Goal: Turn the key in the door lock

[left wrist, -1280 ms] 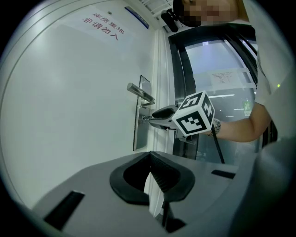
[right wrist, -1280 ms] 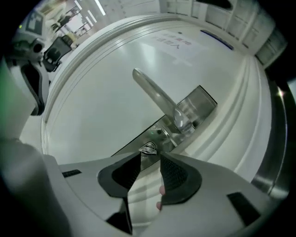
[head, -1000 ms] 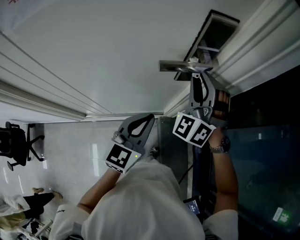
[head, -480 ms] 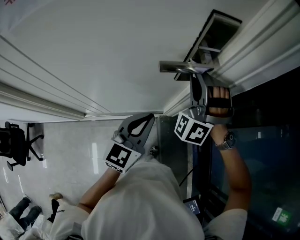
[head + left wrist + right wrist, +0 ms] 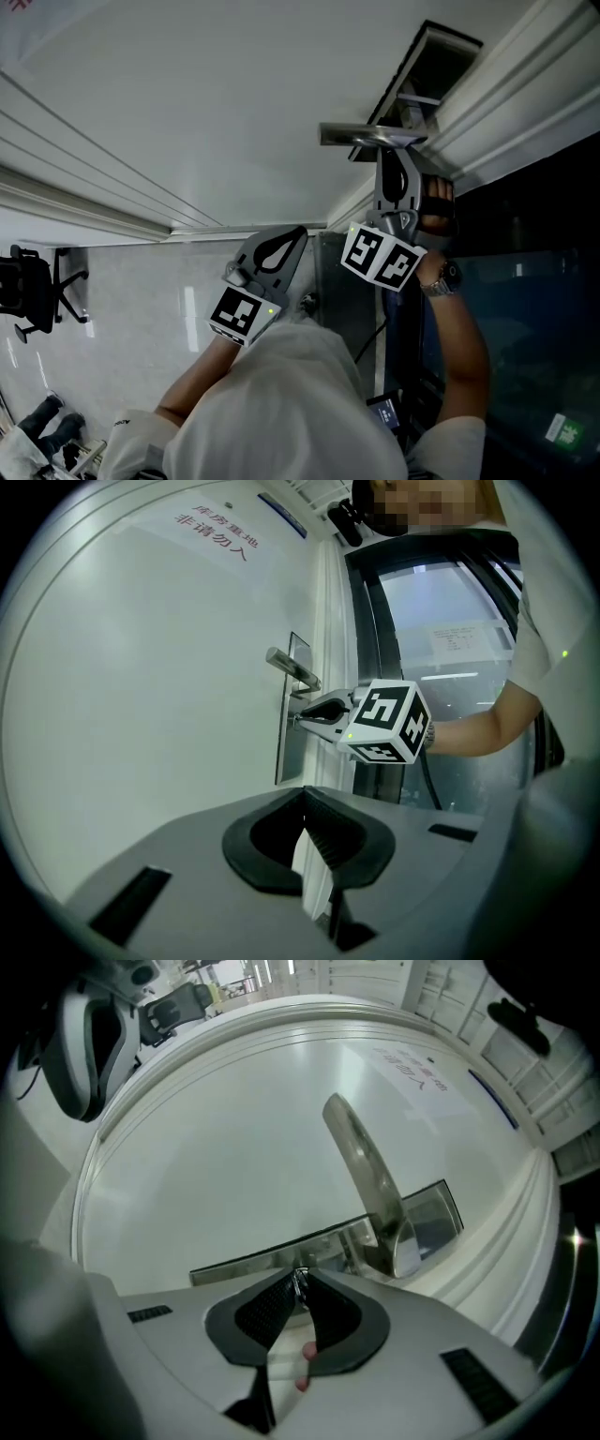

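Note:
A steel lock plate (image 5: 272,1262) with a lever handle (image 5: 361,1162) sits on the white door (image 5: 234,103). A small metal key (image 5: 300,1282) sticks out of the plate below the handle. My right gripper (image 5: 300,1288) points straight at the lock. Its jaws have just been closing and now pinch the key between their tips. In the head view it reaches up under the handle (image 5: 361,134). My left gripper (image 5: 302,232) hangs back from the door, shut and empty. The left gripper view shows the right gripper (image 5: 314,714) at the lock plate (image 5: 286,738).
A dark glass panel (image 5: 525,309) and the door frame (image 5: 506,84) stand right of the lock. A black office chair (image 5: 33,291) is on the floor at far left, with a person's shoes (image 5: 47,422) below it. A notice with red print (image 5: 216,532) is on the door.
The right gripper's jaws have narrowed onto the key while the hand's fingers squeezed its grip. Both grippers kept their places. The person on the floor at lower left has moved.

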Action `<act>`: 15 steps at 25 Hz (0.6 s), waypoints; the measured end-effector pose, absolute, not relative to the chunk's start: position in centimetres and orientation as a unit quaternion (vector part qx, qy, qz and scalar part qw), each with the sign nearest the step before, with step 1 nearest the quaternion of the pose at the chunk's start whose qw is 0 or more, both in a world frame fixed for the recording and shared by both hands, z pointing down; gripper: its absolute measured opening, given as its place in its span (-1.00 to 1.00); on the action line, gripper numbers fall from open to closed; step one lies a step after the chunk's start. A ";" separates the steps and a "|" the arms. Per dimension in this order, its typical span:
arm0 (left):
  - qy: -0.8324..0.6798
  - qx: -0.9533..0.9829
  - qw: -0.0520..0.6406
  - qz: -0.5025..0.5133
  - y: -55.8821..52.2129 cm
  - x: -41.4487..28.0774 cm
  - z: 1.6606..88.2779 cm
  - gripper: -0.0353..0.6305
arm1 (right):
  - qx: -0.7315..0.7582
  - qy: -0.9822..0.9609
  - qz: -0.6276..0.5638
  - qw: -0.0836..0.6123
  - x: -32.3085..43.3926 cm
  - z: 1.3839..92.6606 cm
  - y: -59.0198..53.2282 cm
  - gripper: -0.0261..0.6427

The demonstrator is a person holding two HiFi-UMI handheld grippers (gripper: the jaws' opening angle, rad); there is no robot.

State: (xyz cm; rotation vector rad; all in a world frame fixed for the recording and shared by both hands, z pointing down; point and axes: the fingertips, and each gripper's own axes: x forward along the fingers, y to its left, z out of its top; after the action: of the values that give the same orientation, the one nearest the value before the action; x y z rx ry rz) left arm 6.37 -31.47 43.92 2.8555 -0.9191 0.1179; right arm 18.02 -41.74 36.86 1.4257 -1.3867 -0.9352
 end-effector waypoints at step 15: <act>-0.306 0.949 0.064 0.037 -31.3 6.2 43.9 -0.88 | 0.709 -0.690 -0.057 0.137 19.2 35.4 -42.0 -0.89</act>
State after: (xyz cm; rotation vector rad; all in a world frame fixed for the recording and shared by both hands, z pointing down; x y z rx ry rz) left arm 6.22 -31.34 43.90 2.8652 -0.9243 0.1128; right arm 19.23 -41.95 35.42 2.0515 -1.9954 -0.1647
